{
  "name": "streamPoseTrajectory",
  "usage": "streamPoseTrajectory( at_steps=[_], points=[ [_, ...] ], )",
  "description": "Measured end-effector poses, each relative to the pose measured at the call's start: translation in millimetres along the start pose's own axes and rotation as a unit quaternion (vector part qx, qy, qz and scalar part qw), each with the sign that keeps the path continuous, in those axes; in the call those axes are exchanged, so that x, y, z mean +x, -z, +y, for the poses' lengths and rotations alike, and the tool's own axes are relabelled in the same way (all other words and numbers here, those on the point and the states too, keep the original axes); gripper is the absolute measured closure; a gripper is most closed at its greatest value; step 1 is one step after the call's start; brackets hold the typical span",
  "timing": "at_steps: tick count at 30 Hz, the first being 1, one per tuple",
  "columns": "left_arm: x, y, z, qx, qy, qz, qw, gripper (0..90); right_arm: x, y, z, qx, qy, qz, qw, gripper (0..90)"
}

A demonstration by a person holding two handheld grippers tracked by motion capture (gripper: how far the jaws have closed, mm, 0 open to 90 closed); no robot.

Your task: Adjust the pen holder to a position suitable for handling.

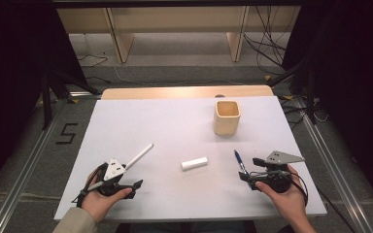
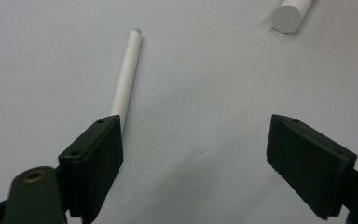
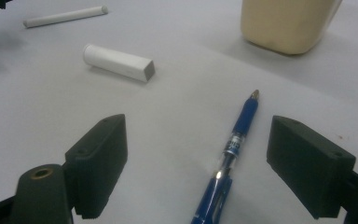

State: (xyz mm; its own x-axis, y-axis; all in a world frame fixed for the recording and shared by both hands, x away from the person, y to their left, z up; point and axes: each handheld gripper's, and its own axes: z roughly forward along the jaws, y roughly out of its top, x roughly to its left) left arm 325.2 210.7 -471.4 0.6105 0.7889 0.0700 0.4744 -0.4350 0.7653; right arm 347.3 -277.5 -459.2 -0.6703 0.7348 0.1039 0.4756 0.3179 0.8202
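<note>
While both grippers (image 1: 126, 187) (image 1: 246, 175) gape empty, blue pen (image 3: 233, 140), white pen (image 2: 126, 74) and white stick (image 1: 194, 163) lie outside the cup (image 1: 227, 117).

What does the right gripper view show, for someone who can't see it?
A blue pen lies on the white table between the open right claw. Beyond it lie a short white stick, a thin white pen and a beige cup.

The blue pen's (image 3: 233, 149) rear end is cut off by the right gripper view's bottom edge.
</note>
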Motion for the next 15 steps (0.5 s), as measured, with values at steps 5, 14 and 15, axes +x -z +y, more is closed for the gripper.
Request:
streamPoseTrajectory(
  at_steps=[5,14,15],
  points=[
    [0.0,-0.7,-0.4,0.0,0.001,0.003,1.0,17.7,0.3,0.9,-0.2,0.0,0.0,-0.001,1.0,21.0],
    [-0.4,-2.6,0.5,0.004,0.002,0.007,1.0,17.7,-0.4,1.2,-0.5,0.002,-0.001,-0.004,1.0,20.7],
    [-0.4,-2.6,0.5,0.004,0.002,0.007,1.0,17.7,-0.3,1.3,-0.4,0.002,-0.001,-0.004,1.0,20.7]
  ],
)
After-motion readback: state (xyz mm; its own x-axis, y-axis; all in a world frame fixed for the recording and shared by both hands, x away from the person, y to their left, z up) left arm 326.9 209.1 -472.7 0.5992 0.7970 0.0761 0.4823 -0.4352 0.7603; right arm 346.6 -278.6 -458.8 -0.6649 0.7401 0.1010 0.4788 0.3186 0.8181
